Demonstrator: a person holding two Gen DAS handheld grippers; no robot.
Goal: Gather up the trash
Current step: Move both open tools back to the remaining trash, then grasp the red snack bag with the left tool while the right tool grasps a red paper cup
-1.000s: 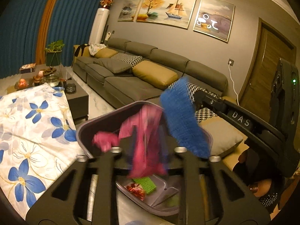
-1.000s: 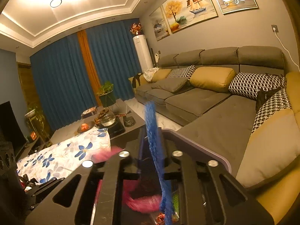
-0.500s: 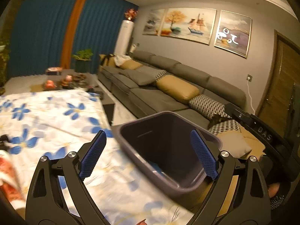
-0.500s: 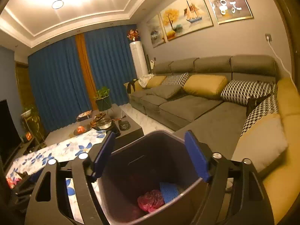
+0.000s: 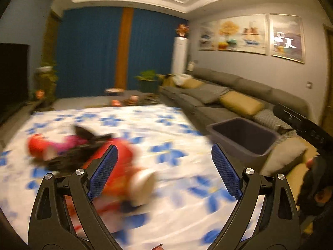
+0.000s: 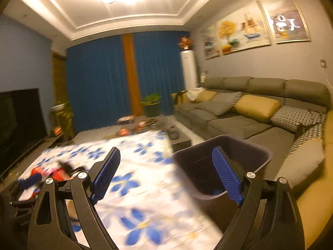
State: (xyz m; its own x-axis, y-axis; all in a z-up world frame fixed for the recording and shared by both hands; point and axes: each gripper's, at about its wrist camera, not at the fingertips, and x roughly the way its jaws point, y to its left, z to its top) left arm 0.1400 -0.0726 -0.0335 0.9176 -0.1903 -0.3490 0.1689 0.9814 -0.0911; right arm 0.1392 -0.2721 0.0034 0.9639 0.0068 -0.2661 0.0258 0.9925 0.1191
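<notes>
A blurred pile of trash [image 5: 87, 152], red, pink and black, lies on the flowered cloth [image 5: 170, 125] to the front left of my left gripper [image 5: 164, 170]. That gripper is open and holds nothing. The dark bin [image 5: 245, 156] stands to its right beside the sofa. In the right wrist view, my right gripper [image 6: 166, 177] is still opening its jaws, with nothing held between them. The bin [image 6: 268, 154] sits just beyond its right finger, and the trash pile [image 6: 52, 173] lies far left on the cloth [image 6: 145, 187].
A grey sofa [image 6: 239, 120] with yellow and patterned cushions runs along the right wall. A low dark table [image 6: 179, 139] with small items stands beyond the cloth. A TV [image 6: 18, 120] is on the left, with blue curtains and plants behind it.
Both grippers let go of the pink and blue pieces over the bin, opened wide and swung left. The bin slid to the right in both views, and the trash pile came into sight.
</notes>
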